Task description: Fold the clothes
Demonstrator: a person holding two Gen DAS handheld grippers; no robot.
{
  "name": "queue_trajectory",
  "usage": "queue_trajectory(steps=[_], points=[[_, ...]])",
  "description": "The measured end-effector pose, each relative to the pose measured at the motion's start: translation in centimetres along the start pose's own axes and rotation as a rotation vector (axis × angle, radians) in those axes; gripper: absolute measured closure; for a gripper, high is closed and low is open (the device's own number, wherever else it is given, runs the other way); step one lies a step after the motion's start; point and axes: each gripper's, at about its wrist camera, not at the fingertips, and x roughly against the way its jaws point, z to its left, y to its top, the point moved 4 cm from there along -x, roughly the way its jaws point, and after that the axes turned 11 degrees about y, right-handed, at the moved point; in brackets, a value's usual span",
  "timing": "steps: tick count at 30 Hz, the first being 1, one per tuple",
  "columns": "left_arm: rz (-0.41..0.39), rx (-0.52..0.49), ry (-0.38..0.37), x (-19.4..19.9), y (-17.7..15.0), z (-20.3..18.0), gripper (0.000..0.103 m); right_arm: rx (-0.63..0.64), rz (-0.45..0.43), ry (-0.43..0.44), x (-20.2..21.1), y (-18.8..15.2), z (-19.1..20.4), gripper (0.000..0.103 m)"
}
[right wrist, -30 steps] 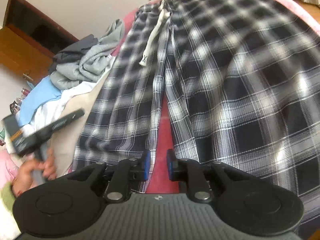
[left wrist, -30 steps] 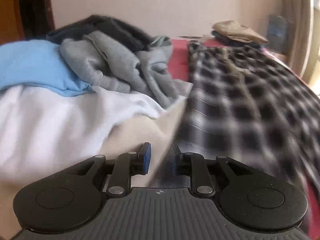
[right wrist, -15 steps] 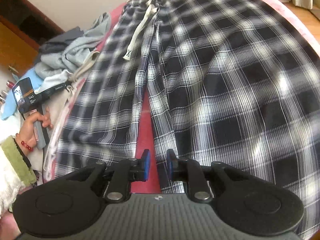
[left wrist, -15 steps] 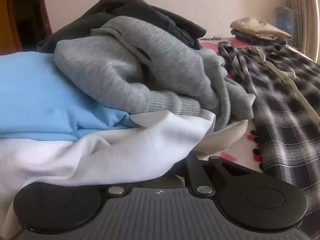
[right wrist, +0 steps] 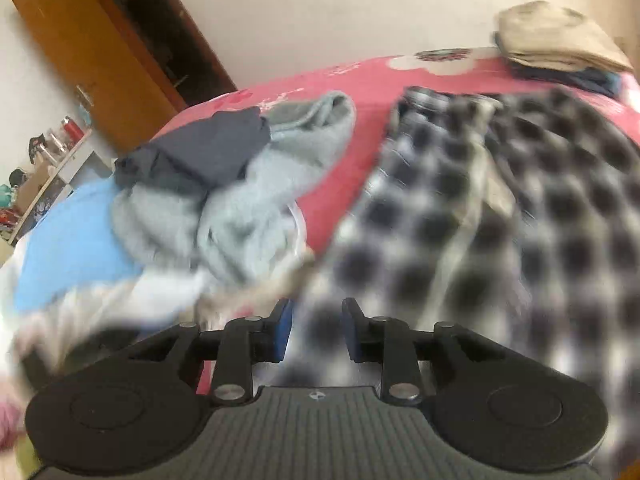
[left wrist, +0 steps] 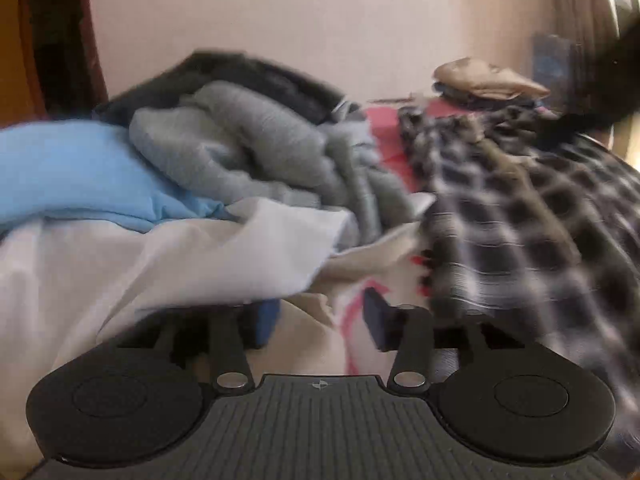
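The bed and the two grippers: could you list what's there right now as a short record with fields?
surface: bed with pink flowered cover
spread out: checked trousers, blurred
unfolded heap: grey sweater, blue top, white cloth, dark garment
folded stack: beige and dark clothes, far corner
left gripper: open, holding nothing
right gripper: open, above trousers' edge

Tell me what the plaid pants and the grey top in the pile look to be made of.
Plaid pants: thin woven cloth, matte, perhaps cotton or flannel; they lie flat and drape softly, though blurred. Grey top: thicker knit or fleece, matte, with bulky rounded folds.
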Motion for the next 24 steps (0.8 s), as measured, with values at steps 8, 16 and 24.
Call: queue_trajectory(steps=[8,16,24], points=[[0.071,-0.11,-0.103,1.6,-2.7,-2.0,0.053,-0.023,-0.002,-0.046,-8.7,6.1,0.8,0.073],[0.006,-0.108,-0.106,-0.4,-3.3,-0.8,0.053,0.026,0.226,0.041,-10.8,0.9,4.6,0.084],[-0.081,-0.163,-0.174,-4.1,-2.2,3.3,0.08,0.089,0.29,0.053,-17.9,-1.6,5.6,0.088]])
